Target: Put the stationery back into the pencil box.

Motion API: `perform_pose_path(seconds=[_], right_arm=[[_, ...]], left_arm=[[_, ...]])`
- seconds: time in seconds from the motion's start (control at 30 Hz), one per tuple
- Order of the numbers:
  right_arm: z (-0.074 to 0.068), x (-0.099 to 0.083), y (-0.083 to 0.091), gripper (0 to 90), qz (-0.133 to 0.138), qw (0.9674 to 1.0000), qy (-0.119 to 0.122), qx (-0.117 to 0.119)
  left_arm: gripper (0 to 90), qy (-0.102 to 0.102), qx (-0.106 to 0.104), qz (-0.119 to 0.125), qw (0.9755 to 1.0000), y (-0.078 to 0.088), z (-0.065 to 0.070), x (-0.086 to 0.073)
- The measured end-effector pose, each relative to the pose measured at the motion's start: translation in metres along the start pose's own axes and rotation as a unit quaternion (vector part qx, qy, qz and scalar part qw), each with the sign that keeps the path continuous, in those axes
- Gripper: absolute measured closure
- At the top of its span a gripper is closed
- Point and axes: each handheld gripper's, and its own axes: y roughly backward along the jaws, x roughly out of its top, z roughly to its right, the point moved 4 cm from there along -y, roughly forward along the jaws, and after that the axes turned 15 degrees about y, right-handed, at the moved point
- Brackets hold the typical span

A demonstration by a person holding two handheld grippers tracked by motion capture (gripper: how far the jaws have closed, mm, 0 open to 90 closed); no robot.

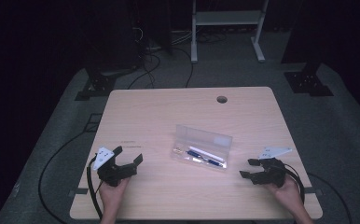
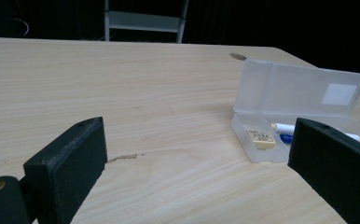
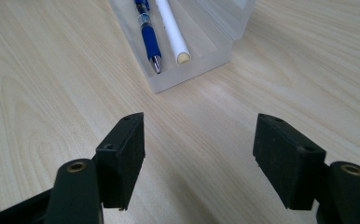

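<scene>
left gripper point(image 1: 130, 157) sitting wide open near the table's point(image 1: 169, 107) front left, holding nothing; clear pencil case point(image 1: 201, 148) lying mid-table with lid flipped up, small eraser point(image 2: 260, 139), blue pen point(image 3: 148, 35) and white pen point(image 3: 172, 30) resting inside; right gripper point(image 1: 248, 168) gaping open too, pointing at the case

Light wooden table point(image 1: 159, 112) bears an open clear pencil case point(image 1: 200, 148)
</scene>
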Motion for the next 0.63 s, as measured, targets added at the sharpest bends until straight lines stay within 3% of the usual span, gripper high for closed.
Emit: perform_pose_path(seconds=[0.37,0.53,0.63], right_arm=[[-0.005,-0.011,0.004,32.1,0.008,0.9999,-0.007,-0.005],[-0.008,-0.016,0.008,31.6,0.026,0.9993,-0.024,-0.014],[-0.011,-0.017,0.011,30.6,0.035,0.9988,-0.021,-0.026]], left_arm=[[3.4,0.001,-0.001,0.0,1.0,0.0,0.0,0.0],[3.4,0.0,-0.001,0.001,1.0,0.0,0.0,0.0],[3.4,-0.003,0.0,-0.001,1.0,0.001,0.0,0.001]])
